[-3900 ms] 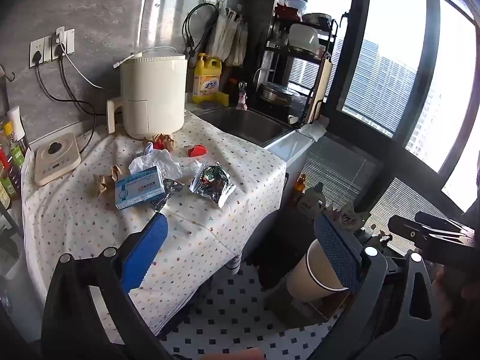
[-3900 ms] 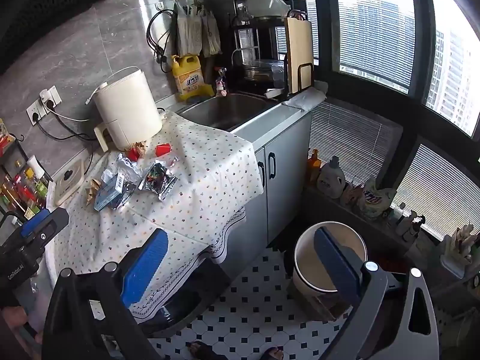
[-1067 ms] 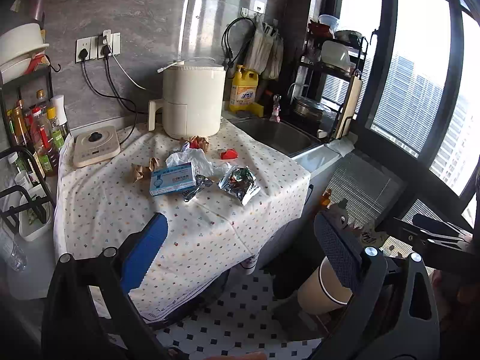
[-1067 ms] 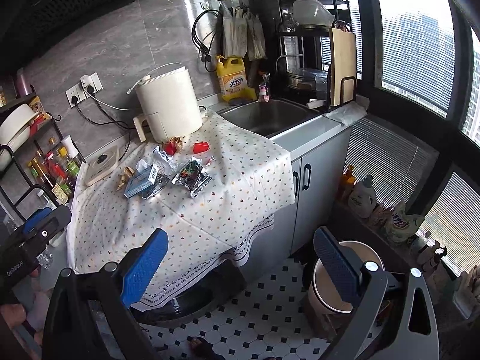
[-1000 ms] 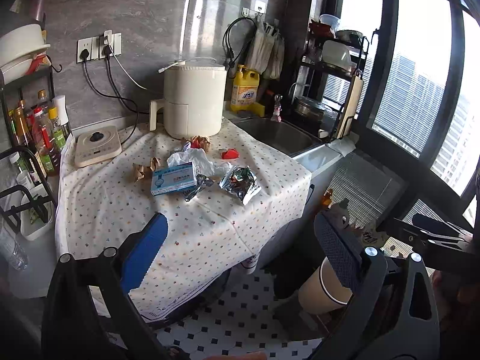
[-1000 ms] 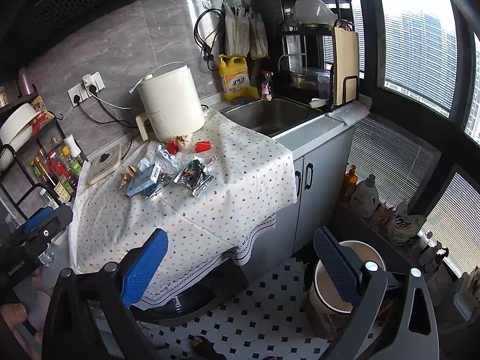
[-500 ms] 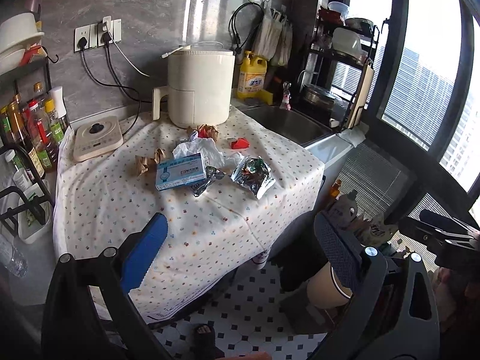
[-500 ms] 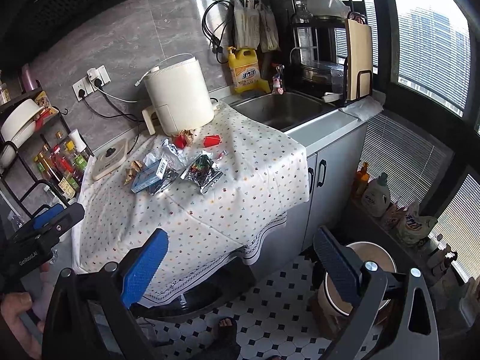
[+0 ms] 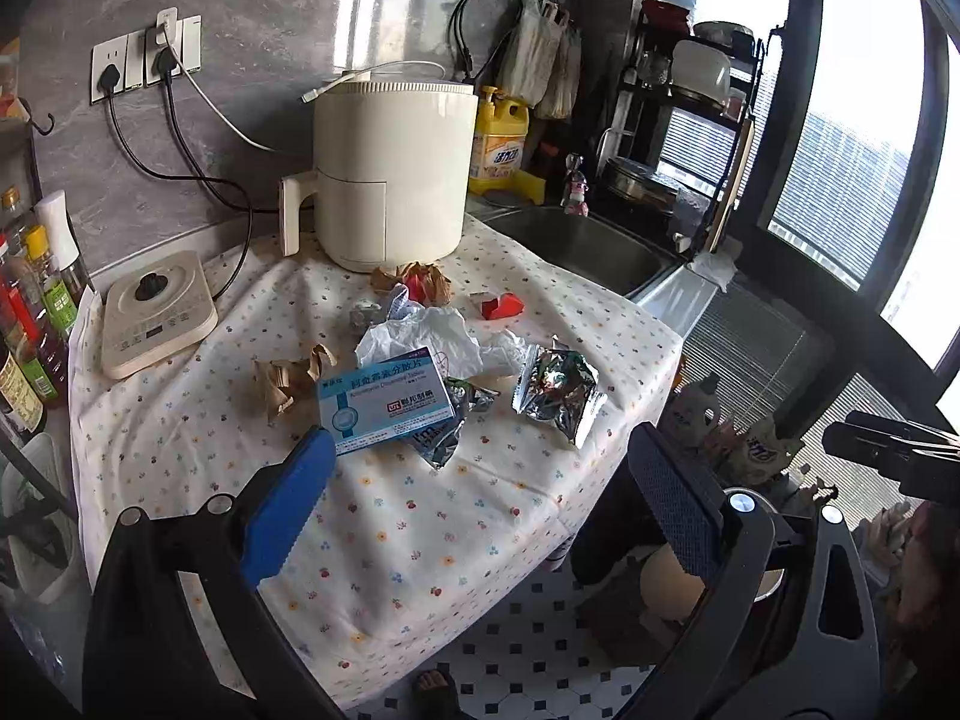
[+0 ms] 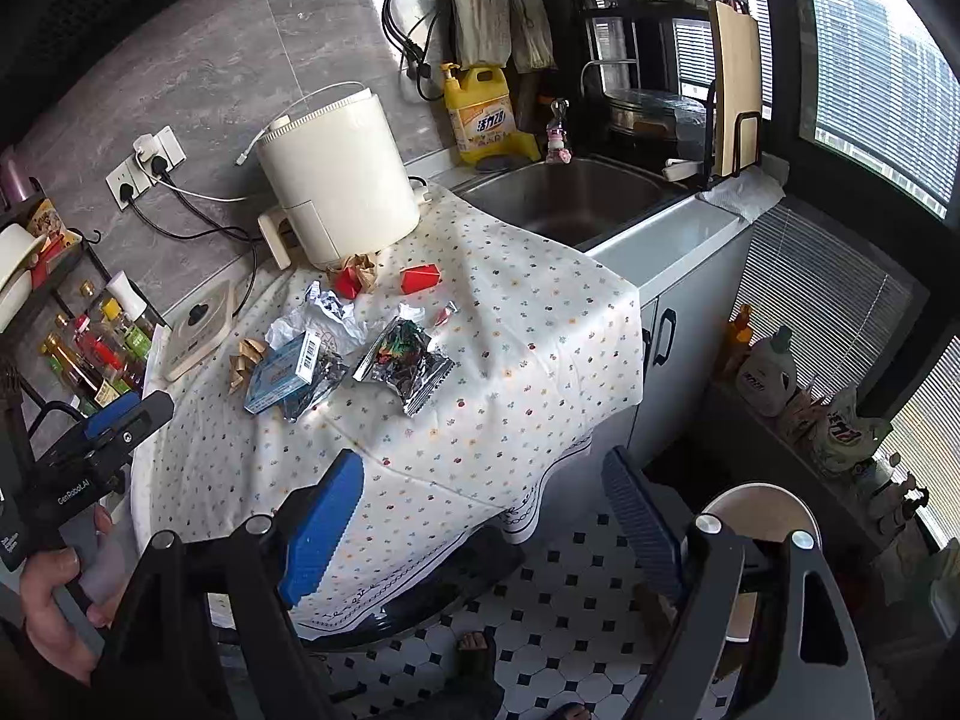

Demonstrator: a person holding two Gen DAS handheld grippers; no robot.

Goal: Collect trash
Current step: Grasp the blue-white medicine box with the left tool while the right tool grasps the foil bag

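Foil wrapper (image 9: pixel 557 389) on the worktop (image 9: pixel 390 516) looks slippery, so the wide-open, empty left gripper (image 9: pixel 480 501) and right gripper (image 10: pixel 483 525) may pinch the cloth instead.

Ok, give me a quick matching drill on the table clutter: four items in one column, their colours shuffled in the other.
Items:
1. medicine box
2. snack wrapper
3. folded paper scrap
4. plastic bag

Colours:
A. white
B. red
C. blue
D. silver foil

Pairs: 1-C, 2-D, 3-B, 4-A
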